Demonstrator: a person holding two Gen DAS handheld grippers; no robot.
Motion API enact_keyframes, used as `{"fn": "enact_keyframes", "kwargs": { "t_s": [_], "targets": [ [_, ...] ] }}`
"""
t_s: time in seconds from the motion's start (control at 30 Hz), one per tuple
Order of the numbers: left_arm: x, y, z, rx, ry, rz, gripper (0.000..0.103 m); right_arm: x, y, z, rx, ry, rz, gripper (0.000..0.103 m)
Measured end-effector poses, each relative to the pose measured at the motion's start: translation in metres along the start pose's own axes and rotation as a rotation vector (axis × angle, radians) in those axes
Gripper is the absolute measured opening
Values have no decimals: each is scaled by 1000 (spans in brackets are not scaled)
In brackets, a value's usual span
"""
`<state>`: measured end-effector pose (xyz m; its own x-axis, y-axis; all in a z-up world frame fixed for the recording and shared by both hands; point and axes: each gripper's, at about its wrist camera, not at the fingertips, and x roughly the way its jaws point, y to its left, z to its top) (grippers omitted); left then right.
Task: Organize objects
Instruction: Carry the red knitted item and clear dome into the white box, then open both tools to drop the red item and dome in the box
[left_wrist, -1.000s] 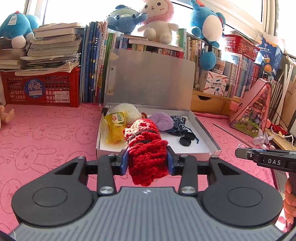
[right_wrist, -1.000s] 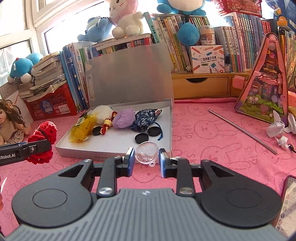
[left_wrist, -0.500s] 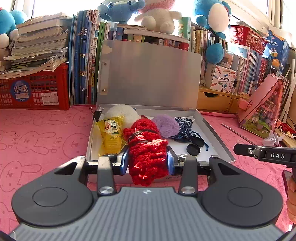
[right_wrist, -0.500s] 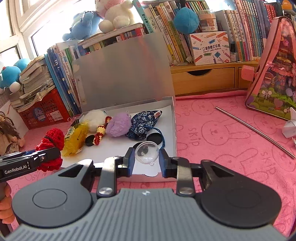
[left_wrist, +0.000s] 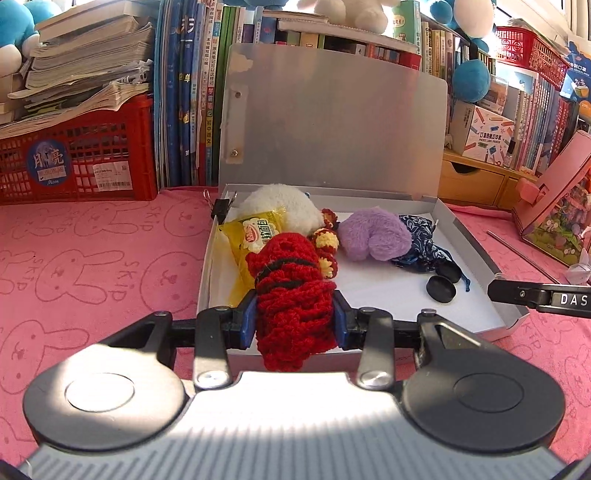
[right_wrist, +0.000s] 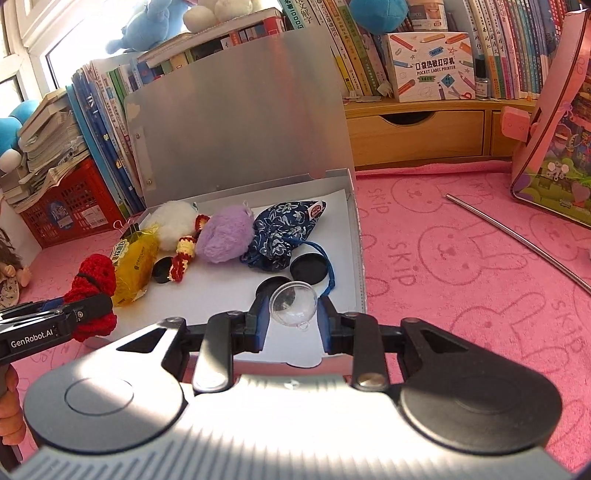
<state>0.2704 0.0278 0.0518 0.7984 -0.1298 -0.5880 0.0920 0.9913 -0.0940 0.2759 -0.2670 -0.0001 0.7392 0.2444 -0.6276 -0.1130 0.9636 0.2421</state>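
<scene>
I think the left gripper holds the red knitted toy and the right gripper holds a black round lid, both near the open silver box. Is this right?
Not quite. In the right wrist view the right gripper holds a clear plastic half-sphere, not a black lid; the black lids lie inside the box. The left gripper does hold the red knitted toy, near the open silver box.

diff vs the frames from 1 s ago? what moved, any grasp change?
Both grippers moved in toward the open silver box, now over its near edge. No grasp change: left gripper still shut on the red knitted toy, right gripper still shut on the clear plastic dome. Box contents are unmoved.
</scene>
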Motion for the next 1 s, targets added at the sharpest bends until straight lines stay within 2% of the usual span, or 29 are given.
{"fn": "enact_keyframes", "kwargs": {
  "t_s": [0.53, 1.0],
  "targets": [
    [42, 10, 5, 2, 41, 58, 45, 30, -3, 4, 6, 39, -13, 32],
    [67, 1, 17, 23, 21, 43, 46, 46, -3, 13, -2, 45, -18, 33]
  ]
}}
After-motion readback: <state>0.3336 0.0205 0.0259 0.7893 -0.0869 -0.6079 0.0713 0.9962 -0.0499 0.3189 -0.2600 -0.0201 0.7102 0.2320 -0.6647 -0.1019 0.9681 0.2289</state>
